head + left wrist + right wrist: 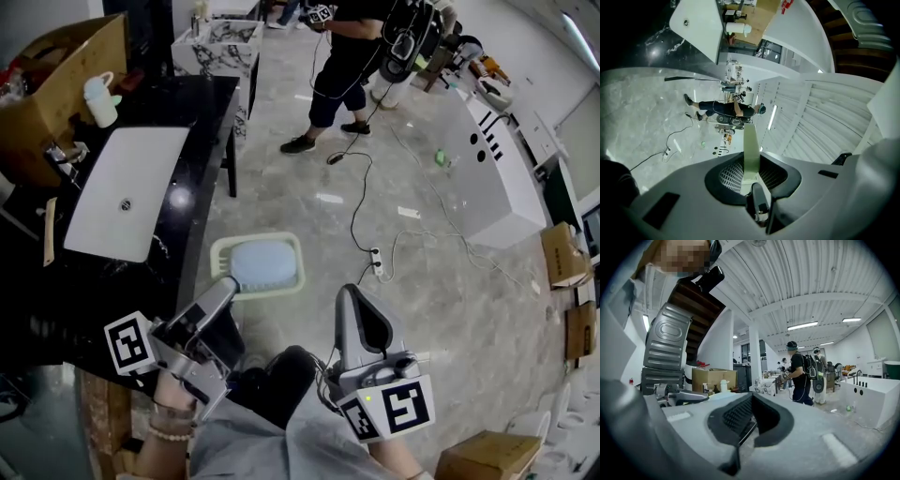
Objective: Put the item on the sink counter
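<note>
Head view: black sink tabletop (202,122) carries white basin (122,187); cardboard box (66,66) and white mug (100,100) beyond basin. Person (342,66) stands far right of basin, on grey floor. Pale green tray (220,253) with blue block (265,265) inside hangs right of basin, off tabletop edge, over floor. Left gripper (228,284) clamps tray rim; left gripper view shows green rim strip (751,150) between jaws. Right gripper (354,295), farther right of basin, fully closed, empty.
</note>
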### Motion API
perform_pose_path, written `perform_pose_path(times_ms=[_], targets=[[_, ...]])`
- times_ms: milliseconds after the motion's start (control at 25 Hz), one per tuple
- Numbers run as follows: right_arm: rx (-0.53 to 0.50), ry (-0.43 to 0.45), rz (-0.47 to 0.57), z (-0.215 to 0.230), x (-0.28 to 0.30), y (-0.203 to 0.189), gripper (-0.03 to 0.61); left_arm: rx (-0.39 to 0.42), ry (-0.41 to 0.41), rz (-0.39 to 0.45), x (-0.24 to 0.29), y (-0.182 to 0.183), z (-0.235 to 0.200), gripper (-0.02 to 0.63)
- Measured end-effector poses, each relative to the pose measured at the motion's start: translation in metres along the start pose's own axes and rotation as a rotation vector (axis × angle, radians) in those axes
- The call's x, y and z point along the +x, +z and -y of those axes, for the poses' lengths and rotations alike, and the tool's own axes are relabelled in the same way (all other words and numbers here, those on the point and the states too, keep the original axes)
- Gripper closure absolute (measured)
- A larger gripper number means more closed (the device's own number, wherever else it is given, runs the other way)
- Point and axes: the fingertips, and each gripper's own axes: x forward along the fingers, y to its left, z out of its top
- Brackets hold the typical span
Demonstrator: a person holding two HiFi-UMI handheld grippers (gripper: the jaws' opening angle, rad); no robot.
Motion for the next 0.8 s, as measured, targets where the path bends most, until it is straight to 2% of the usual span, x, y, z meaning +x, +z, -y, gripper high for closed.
perform_pose_path(times_ms=[200,320,520,800], targets=[[0.006,0.012,-0.009,0.006,0.012,0.000,0.581,0.002,0.001,0.023,0.006,0.009,-0.001,0.531],[0.022,0.021,-0.058,0.012,0.023,-0.007,0.581,0.007,0.008,0.041,0.014,0.016,-0.004,0.531],[0.018,0.067,-0.011,0.031,0.053,-0.003,0.581,0.021,0.006,0.085,0.039,0.031,-0.005,0.531],[0.017,0.133,-0.015,0.070,0.101,0.002,0.581,0.032,-0.004,0.131,0.093,0.053,-0.011,0.531]])
